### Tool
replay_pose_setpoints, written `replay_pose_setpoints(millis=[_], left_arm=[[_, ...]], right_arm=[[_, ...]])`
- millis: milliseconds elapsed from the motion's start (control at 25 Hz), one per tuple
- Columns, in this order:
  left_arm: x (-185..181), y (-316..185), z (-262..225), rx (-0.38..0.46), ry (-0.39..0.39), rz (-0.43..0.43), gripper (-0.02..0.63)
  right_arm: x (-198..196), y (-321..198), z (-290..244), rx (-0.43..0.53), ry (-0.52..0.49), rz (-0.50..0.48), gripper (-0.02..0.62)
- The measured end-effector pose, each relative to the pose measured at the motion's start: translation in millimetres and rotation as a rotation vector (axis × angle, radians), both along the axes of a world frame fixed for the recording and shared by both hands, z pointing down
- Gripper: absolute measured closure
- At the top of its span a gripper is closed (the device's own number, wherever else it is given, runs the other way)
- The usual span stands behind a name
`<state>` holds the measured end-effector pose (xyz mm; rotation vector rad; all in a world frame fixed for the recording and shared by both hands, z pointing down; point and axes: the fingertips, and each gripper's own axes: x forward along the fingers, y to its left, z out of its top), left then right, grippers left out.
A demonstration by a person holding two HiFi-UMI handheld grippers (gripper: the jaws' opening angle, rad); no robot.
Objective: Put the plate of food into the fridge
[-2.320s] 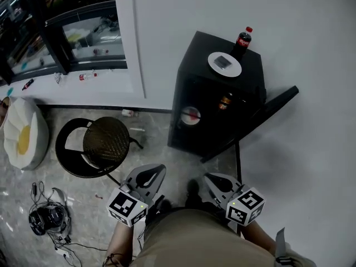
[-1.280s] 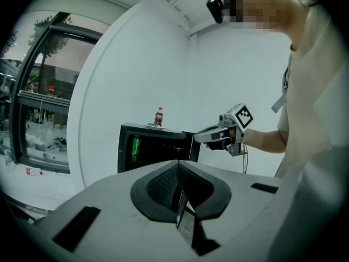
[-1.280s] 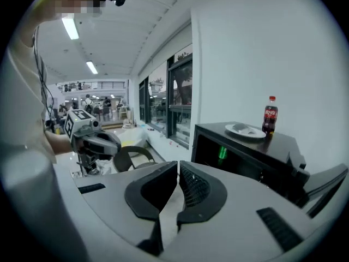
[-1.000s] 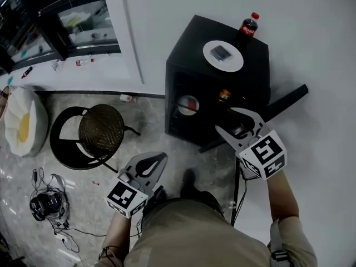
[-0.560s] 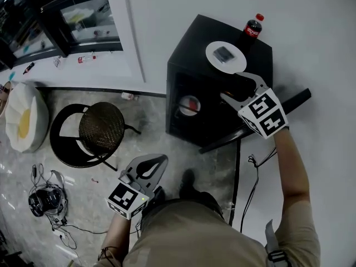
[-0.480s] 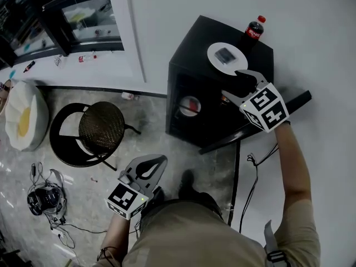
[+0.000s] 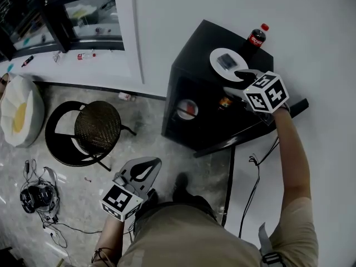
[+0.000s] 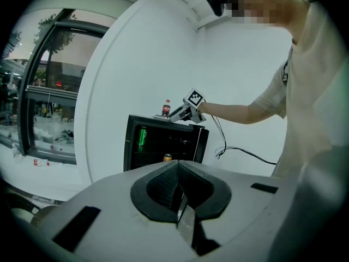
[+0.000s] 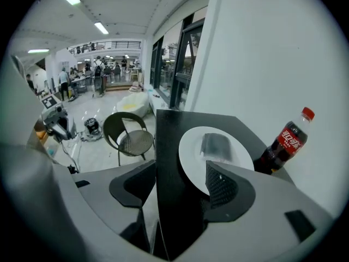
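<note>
We were at the reach for the plate [image 7: 217,64]; it had not been picked up. It sat on top of the black fridge [image 7: 192,46], near the front edge, with the dark slab of food [image 9: 217,146] lying flat in its middle and a cola bottle [image 7: 257,38] standing just behind it.

Our right hand-held gripper [image 7: 233,81] hovered at the plate's near rim, tilted downward. Its jaws had just been opening and stood wide apart. In the right gripper view the rim and the fridge's front edge lay between them, but neither pad pressed on anything, so it was released. Our left hand-held gripper [image 7: 151,164] hung low by the waist, well apart from the fridge, clenched on nothing.

The fridge door [image 7: 245,131] was already swung open, and a can [image 7: 225,102] showed on a shelf inside.

We judged that the next move called for easing the right jaws forward over the rim and closing firmly on it. The plate would then have to be lifted level so the food did not slide. The bottle stood close behind the plate, so a push too far might knock it. After that, the plate would have to come down and round to the open front.
</note>
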<state>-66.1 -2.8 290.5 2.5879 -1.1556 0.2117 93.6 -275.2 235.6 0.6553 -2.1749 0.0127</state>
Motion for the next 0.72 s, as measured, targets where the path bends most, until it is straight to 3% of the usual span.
replay_pose_setpoints(millis=[160,480,720], left_arm=[[5,-7,-6,0.010,0.000,0.022,0.595],[22,-45,-37,0.111,-0.043,0.079,0.594],[41,-52,-34,0.102,-0.046,0.105,0.595]], right_arm=[[2,0,1,-0.044,-0.038,0.021,0.345],[2,-1,4,-0.104,-0.087,0.019,0.345],[0,-3,5,-0.135,-0.090,-0.013,0.345]])
